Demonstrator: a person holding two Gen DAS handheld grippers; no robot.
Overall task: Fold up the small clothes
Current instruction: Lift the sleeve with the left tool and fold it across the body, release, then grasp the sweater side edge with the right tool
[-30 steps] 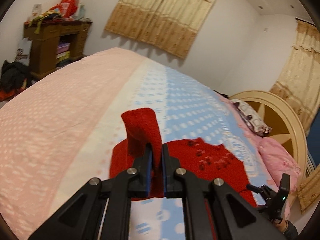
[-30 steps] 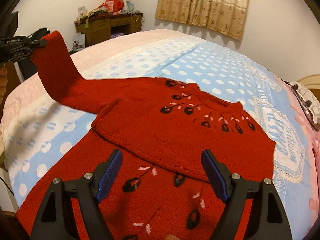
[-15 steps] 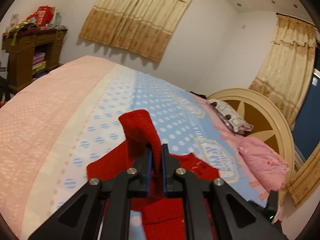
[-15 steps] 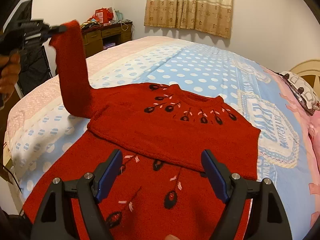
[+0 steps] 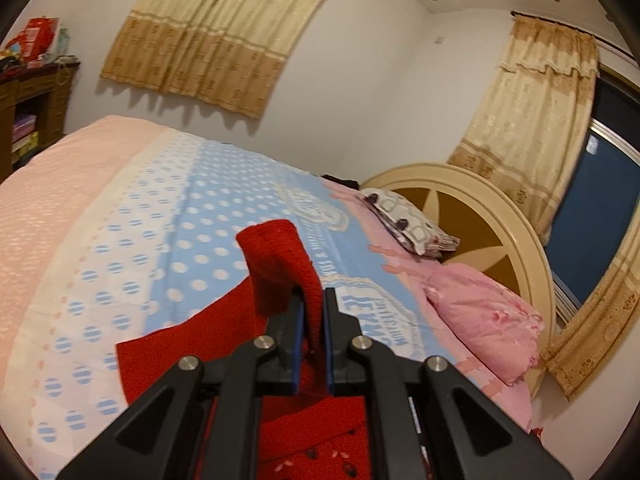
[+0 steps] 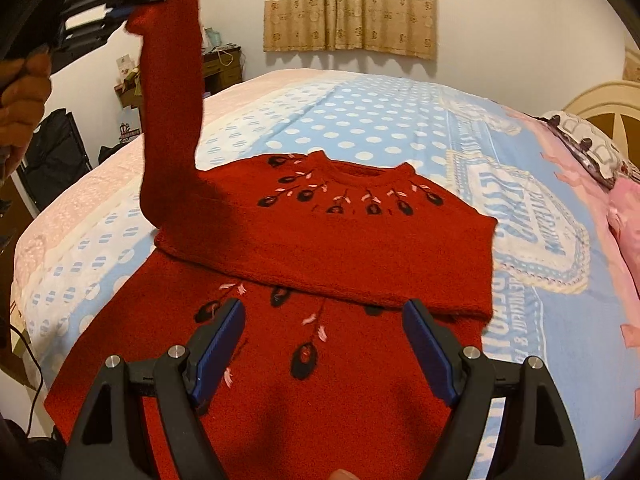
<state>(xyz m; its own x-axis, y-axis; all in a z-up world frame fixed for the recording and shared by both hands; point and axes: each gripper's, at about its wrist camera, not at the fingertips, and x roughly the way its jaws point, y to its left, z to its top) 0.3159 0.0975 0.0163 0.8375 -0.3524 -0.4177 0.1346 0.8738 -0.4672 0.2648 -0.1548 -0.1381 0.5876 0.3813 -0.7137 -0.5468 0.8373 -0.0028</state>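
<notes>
A red knitted sweater [image 6: 340, 240] with dark flower embroidery lies flat on the bed, its right sleeve folded across the chest. My left gripper [image 5: 311, 312] is shut on the cuff of the sweater's left sleeve [image 5: 280, 264]. In the right wrist view that sleeve [image 6: 172, 112] stands up tall and nearly vertical from the shoulder, with the left gripper [image 6: 140, 0] and the hand holding it at the top left. My right gripper [image 6: 324, 344] hovers open above the sweater's lower body, with nothing between its blue pads [image 6: 218, 344].
The bed has a blue dotted cover [image 6: 360, 120] with a pink strip on the left side. Pillows [image 5: 408, 224] and a pink quilt [image 5: 484, 320] lie at the round headboard [image 5: 472, 200]. A wooden desk [image 5: 28, 92] with clutter stands by the far wall.
My left gripper has lifted the sleeve higher and carried it over toward the sweater's body, so it went from slanted to nearly upright. The right gripper drifted a little over the hem, still open.
</notes>
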